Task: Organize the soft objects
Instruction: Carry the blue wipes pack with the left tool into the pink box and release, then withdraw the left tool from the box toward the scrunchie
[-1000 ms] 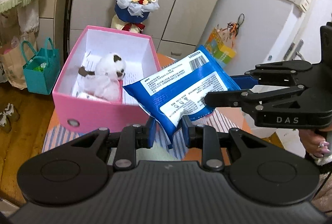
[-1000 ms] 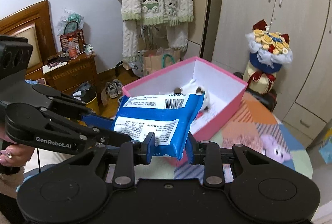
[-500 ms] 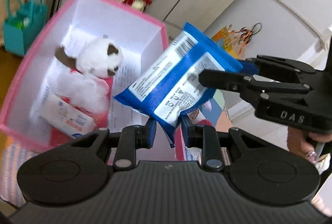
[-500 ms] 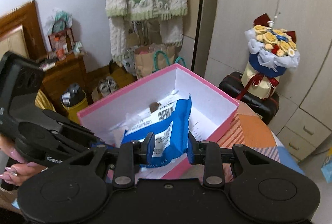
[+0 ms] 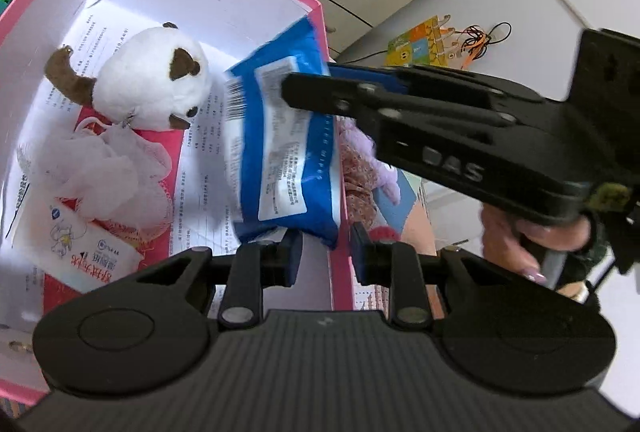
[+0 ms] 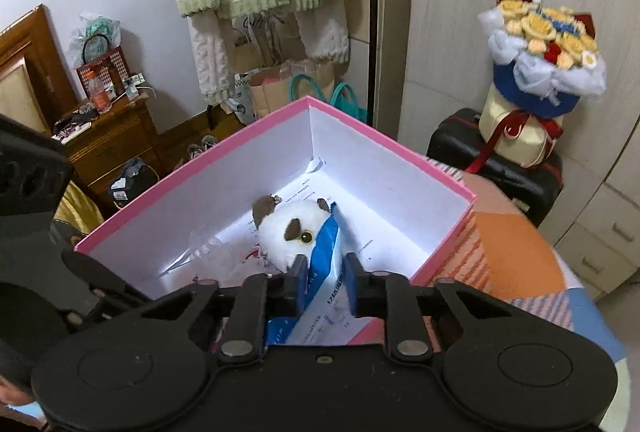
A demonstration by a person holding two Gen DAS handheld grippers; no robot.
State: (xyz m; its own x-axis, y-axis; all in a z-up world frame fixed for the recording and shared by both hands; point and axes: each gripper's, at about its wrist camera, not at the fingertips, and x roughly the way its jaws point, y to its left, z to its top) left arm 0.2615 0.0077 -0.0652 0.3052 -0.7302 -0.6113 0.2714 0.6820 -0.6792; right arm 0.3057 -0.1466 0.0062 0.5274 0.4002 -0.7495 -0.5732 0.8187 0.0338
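Over the pink box (image 5: 316, 8), both the left gripper (image 5: 325, 252) and the right gripper (image 6: 323, 284) are clamped on a blue wipes pack (image 5: 280, 152) beside the plush toy (image 5: 154, 88).

left gripper (image 5: 325, 247): your jaws pinch the lower corner of the blue wipes pack (image 5: 280, 152), pointing steeply down.
right gripper (image 6: 323, 278): your jaws are clamped on the pack's other end, also angled down.
right hand (image 5: 536, 236): wrapped round the handle, painted nails showing.
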